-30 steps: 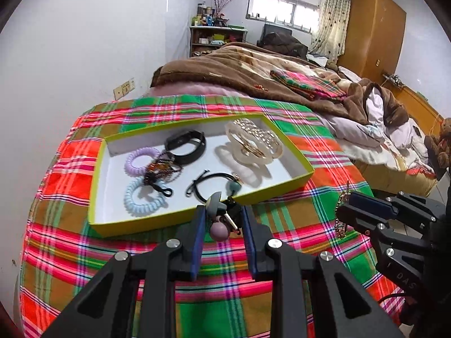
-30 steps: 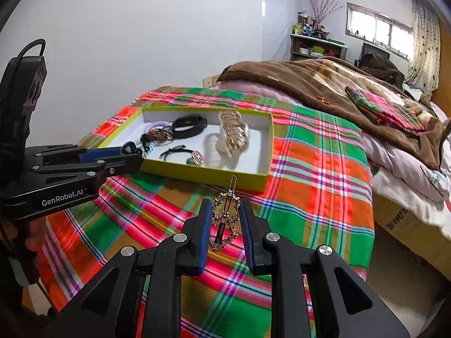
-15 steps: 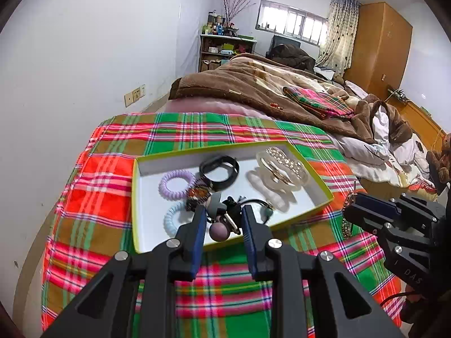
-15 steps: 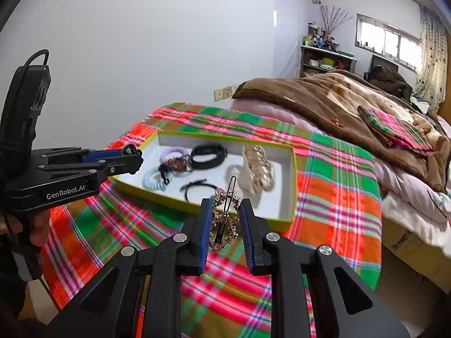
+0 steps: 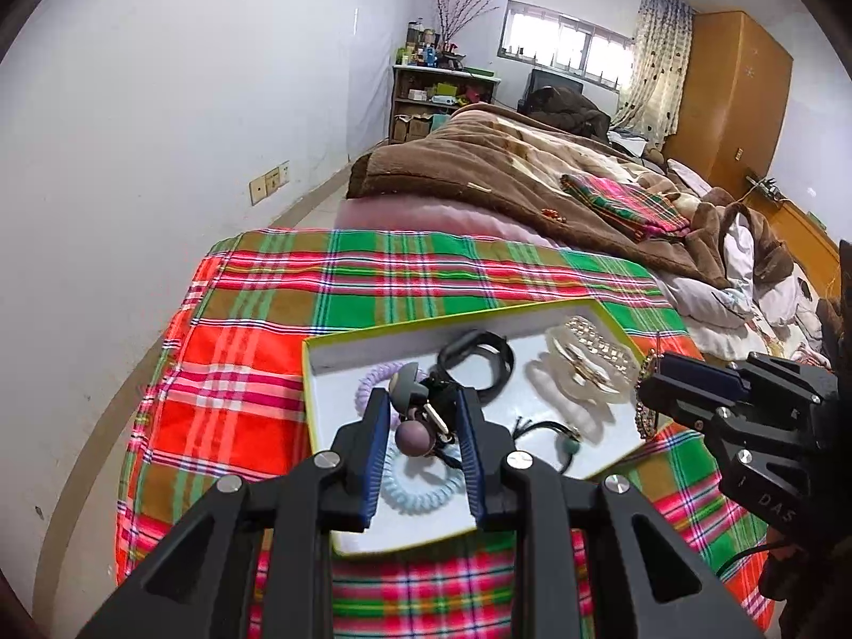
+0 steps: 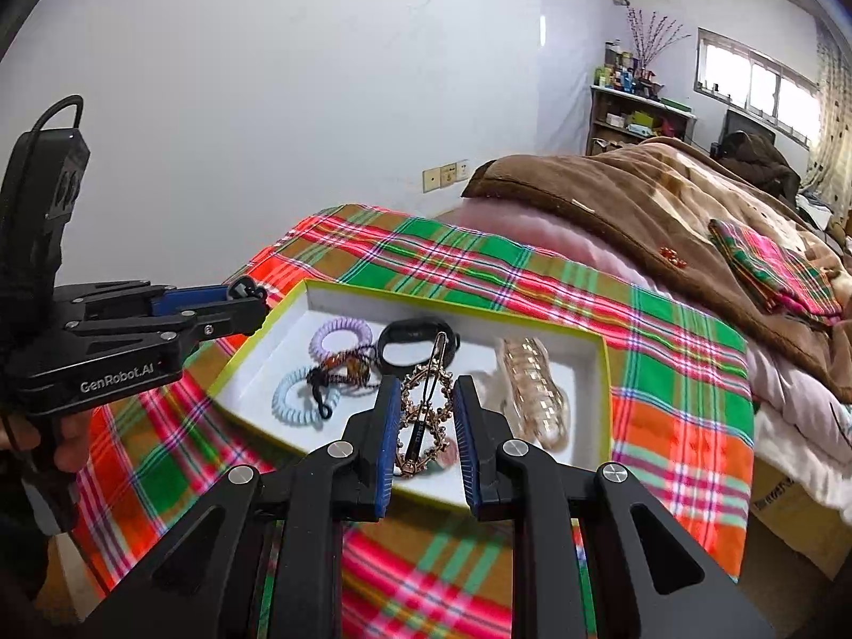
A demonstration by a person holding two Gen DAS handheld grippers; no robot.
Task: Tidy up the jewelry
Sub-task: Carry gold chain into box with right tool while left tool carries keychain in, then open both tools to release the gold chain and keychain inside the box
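A shallow white box with a yellow-green rim (image 5: 314, 367) (image 6: 604, 373) lies on the plaid cloth. My left gripper (image 5: 420, 404) is shut on a black hair tie with grey and mauve balls (image 5: 415, 436), which hangs over the box's left part. My right gripper (image 6: 426, 388) is shut on a gold ornate hair clip (image 6: 423, 420) above the box's front edge. Inside the box lie a lilac coil tie (image 6: 341, 333), a pale blue coil tie (image 6: 298, 399), a black band (image 6: 415, 346), a clear and gold claw clip (image 6: 532, 388) and a black tie with a green bead (image 5: 564, 444).
The plaid cloth (image 5: 255, 330) covers the end of a bed, and its edge drops off at the left and front. A brown blanket (image 5: 479, 175) is heaped behind it. A white wall (image 6: 266, 106) stands close on the left. A hand (image 6: 32, 436) holds the left gripper.
Both grippers have moved forward and a little up with their pieces still held. They were short of the box's front rim and now hang over the box.
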